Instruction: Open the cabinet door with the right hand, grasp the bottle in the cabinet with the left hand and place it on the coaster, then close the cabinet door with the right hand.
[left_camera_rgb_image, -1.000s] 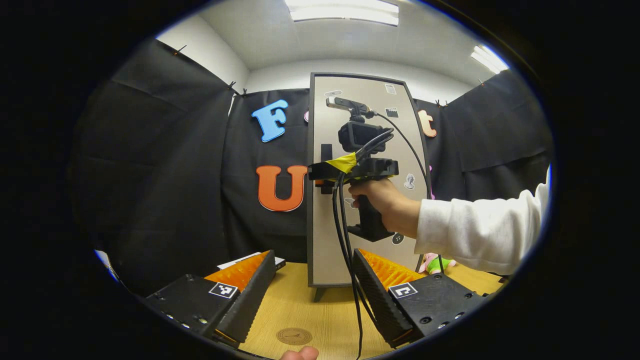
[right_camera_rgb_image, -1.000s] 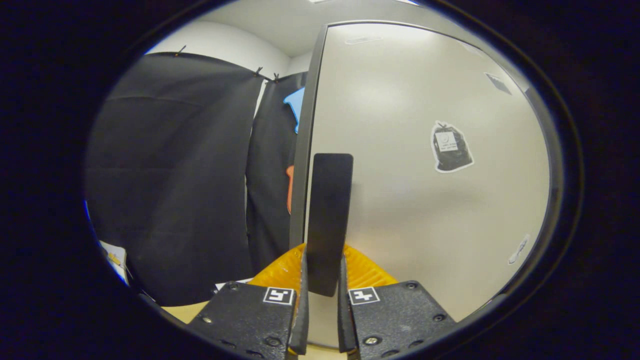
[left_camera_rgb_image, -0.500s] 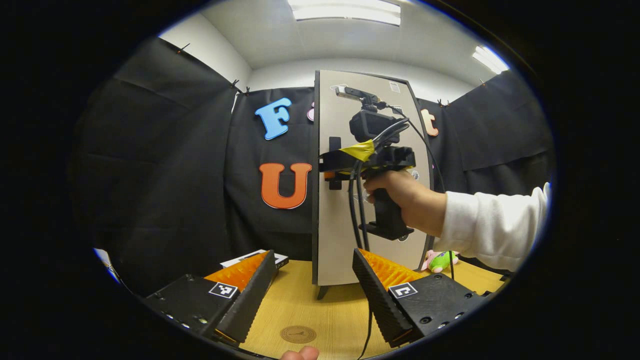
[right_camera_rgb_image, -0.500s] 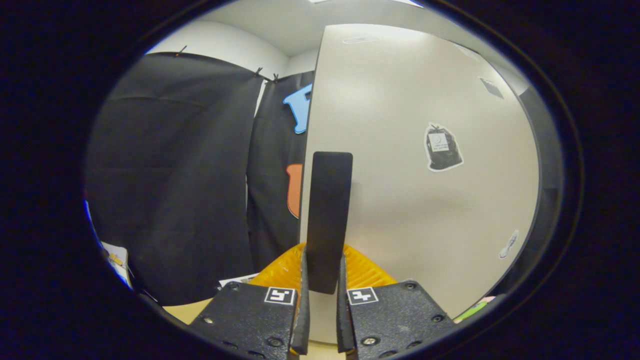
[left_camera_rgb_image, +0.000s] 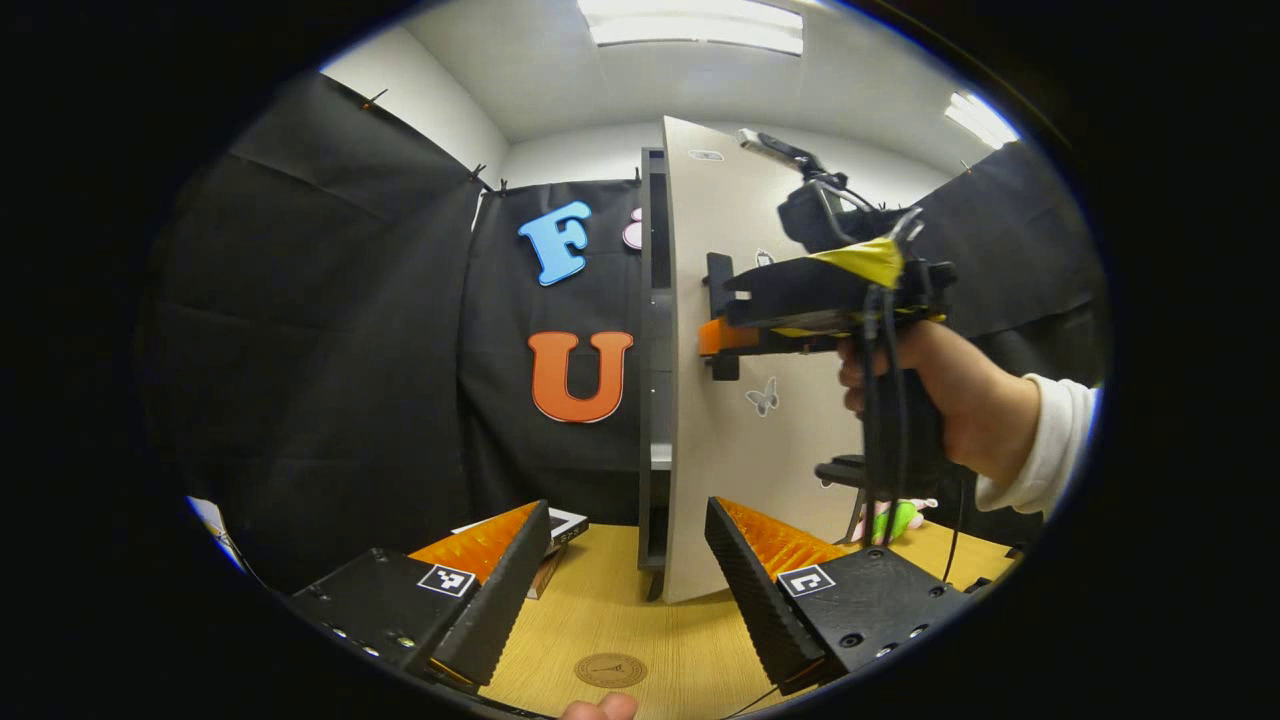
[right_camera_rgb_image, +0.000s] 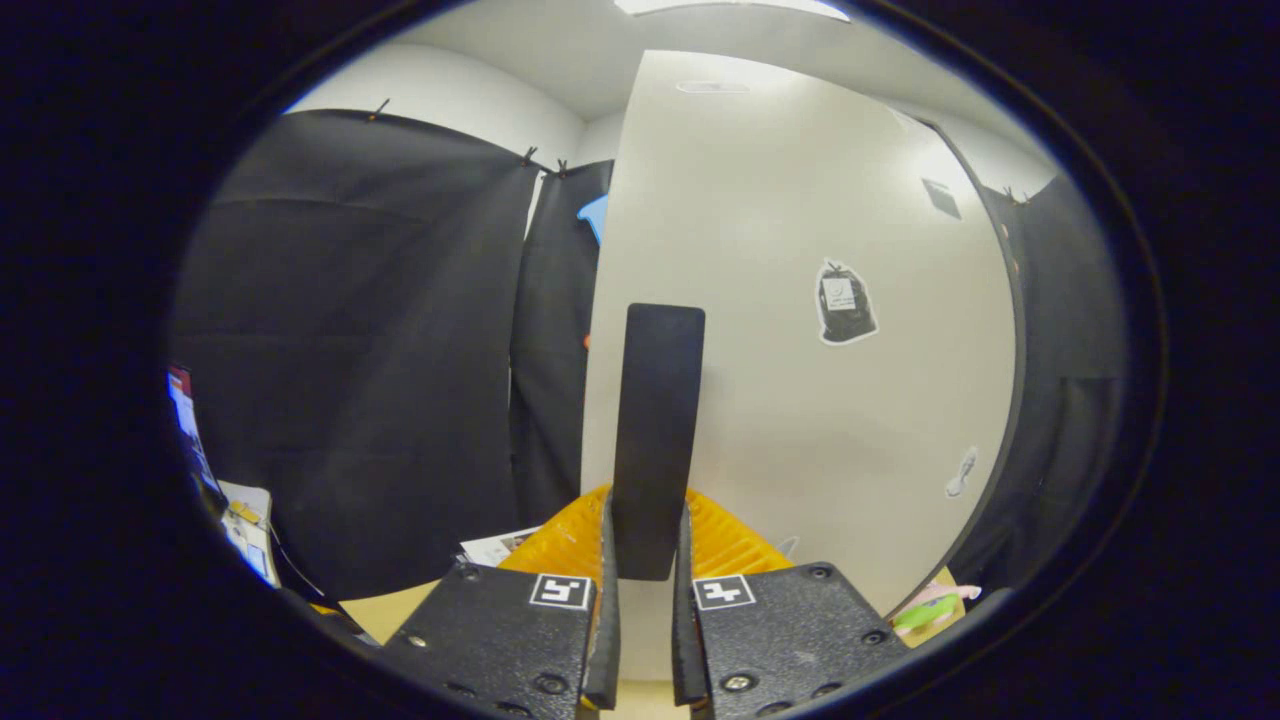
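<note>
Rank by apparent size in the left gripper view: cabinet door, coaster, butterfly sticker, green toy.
1. Cabinet door, by far the largest.
2. Coaster, though it lies nearer the camera, which inflates it.
3. Green toy, partly hidden, and butterfly sticker: too alike to separate.

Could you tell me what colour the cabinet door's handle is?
Black; the handle shows best in the right gripper view.

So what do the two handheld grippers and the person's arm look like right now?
The left gripper has black finger blocks, each with a small square black-and-white marker. The right gripper has a black pistol-grip body, a camera on top, yellow tape and black cables hanging down. The sleeve is white.
</note>
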